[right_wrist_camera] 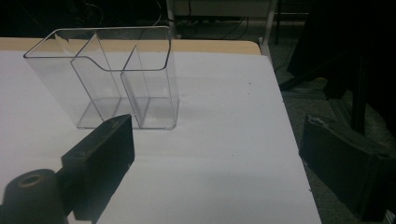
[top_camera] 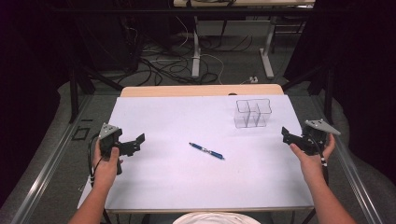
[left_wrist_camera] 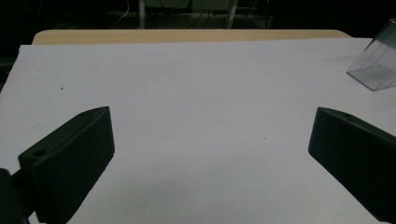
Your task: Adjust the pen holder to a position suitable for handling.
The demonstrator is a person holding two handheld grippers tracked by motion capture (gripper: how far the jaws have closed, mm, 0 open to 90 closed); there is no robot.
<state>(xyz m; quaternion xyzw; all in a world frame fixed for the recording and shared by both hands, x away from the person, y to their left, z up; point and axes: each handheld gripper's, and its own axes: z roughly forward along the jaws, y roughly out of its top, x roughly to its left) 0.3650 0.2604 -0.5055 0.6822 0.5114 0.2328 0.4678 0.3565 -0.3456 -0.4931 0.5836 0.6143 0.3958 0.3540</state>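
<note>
A blue pen point(top_camera: 206, 151) lies flat near the middle of the white table top point(top_camera: 177, 177). Behind it and to the right stands a clear plastic organiser point(top_camera: 252, 112) with several compartments, seen close up in the right gripper view point(right_wrist_camera: 112, 79) and at the right edge of the left gripper view point(left_wrist_camera: 377, 65). My left gripper point(top_camera: 135, 142) is held over the table's left side, open, with bare table between its jaws point(left_wrist_camera: 210, 154). My right gripper point(top_camera: 287, 136) hovers at the table's right edge, open and empty point(right_wrist_camera: 219, 154).
A wooden strip point(top_camera: 201, 90) runs along the table's far edge. Beyond it the floor carries tangled cables point(top_camera: 163, 65) and white desk legs point(top_camera: 196, 56). Metal rails point(top_camera: 42, 172) flank the table on both sides.
</note>
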